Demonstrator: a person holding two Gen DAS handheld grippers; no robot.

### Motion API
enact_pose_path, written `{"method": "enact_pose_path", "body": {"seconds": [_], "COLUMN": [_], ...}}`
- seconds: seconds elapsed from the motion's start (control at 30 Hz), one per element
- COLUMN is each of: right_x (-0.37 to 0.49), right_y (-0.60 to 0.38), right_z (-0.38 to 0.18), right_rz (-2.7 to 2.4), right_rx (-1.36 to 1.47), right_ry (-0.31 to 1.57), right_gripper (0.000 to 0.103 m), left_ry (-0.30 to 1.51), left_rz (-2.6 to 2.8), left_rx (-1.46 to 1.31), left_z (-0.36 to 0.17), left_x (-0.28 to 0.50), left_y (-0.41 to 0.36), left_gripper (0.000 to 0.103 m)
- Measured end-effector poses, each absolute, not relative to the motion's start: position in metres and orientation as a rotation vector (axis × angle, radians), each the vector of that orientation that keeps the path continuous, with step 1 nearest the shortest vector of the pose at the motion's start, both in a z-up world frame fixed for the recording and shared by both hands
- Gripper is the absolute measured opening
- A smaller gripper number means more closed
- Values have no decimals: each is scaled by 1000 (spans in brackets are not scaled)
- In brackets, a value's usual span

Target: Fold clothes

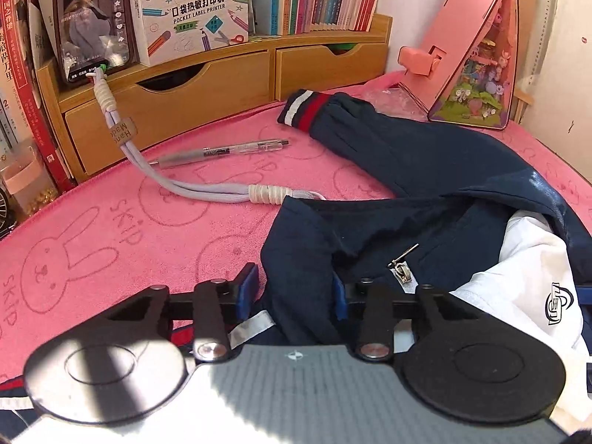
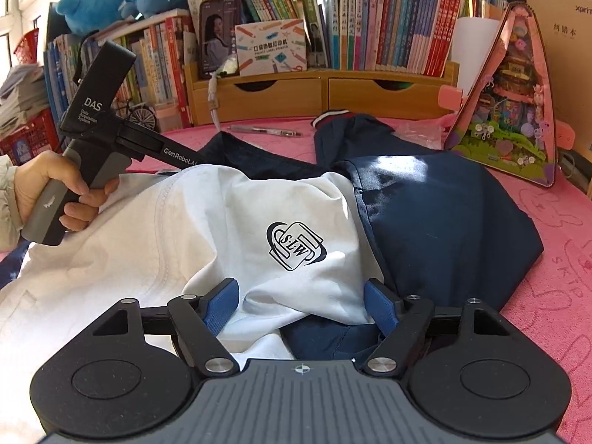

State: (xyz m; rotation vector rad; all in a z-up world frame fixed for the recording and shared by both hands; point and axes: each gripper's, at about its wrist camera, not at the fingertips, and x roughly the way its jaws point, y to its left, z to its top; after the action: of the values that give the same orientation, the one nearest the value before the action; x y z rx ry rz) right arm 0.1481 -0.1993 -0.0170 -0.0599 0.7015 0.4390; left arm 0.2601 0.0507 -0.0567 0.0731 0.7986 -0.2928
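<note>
- Two grippers: left gripper (image 1: 296, 288) fingers spread, navy fabric of the jacket (image 1: 425, 170) between them.
- Right gripper (image 2: 301, 301) fingers spread, straddling white panel (image 2: 259, 222).
- Jacket rumpled on worktop (image 1: 111, 222); cuffed sleeve (image 1: 333, 118) runs ahead, away from both.

The jacket (image 2: 425, 214) is lying on the tabletop (image 1: 111, 222), its sleeve (image 1: 355, 125) reaching back toward the drawer unit (image 1: 207, 85). A pen (image 1: 225, 151) is lying left of the sleeve, before the drawers. A phone (image 1: 92, 18) and a printer box (image 1: 192, 11) are standing on the unit, books (image 2: 399, 18) behind. The left tool (image 1: 294, 288) and the right tool (image 2: 301, 303) are each straddling jacket fabric.
</note>
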Motion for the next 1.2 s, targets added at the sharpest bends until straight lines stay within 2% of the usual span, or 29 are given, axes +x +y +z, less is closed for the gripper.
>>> {"method": "enact_pose_path", "body": {"seconds": [0.07, 0.17, 0.3, 0.47, 0.53, 0.6, 0.7, 0.8, 0.83, 0.87, 0.93, 0.97, 1.03, 1.13, 1.2], "right_x": [149, 148, 151, 164, 169, 174, 192, 199, 200, 199, 199, 200, 201, 204, 205], "right_y": [-204, -207, -203, -188, -183, -176, -152, -133, -127, -124, -121, -121, -124, -130, -130], "right_z": [-14, -9, 6, 34, 46, 57, 59, 51, 45, 40, 29, 23, 12, 0, -4], "right_rz": [441, 442, 456, 490, 503, 516, 529, 537, 538, 536, 522, 513, 502, 502, 499], "right_rx": [-28, -11, -19, -39, -48, -55, -46, -68, -88, -101, -120, -123, -100, -26, -7], "right_ry": [700, 689, 647, 556, 520, 485, 492, 515, 528, 538, 561, 572, 598, 639, 651], "right_gripper": [75, 75, 77, 85, 86, 86, 86, 86, 86, 86, 86, 86, 86, 86, 86], "left_ry": [785, 736, 644, 451, 439, 512, 623, 673, 676, 677, 681, 681, 673, 635, 613], "left_rz": [-271, -205, -107, 105, 186, 202, 284, 230, 243, 259, 291, 334, 437, 646, 849], "left_rx": [79, 121, 128, 84, 73, 101, 213, 194, 196, 199, 205, 189, 139, 26, -52], "left_z": [-54, -45, -17, 49, 61, 57, 26, 3, 0, -3, -9, -10, -10, -11, -14], "left_x": [261, 257, 247, 227, 225, 230, 232, 209, 196, 184, 159, 144, 115, 71, 45], "left_y": [46, 41, 55, 127, 157, 181, 188, 199, 206, 213, 227, 240, 267, 314, 351], "left_gripper": [22, 17, 16, 14, 14, 14, 17, 28, 37, 52, 69, 74, 77, 91, 91]}}
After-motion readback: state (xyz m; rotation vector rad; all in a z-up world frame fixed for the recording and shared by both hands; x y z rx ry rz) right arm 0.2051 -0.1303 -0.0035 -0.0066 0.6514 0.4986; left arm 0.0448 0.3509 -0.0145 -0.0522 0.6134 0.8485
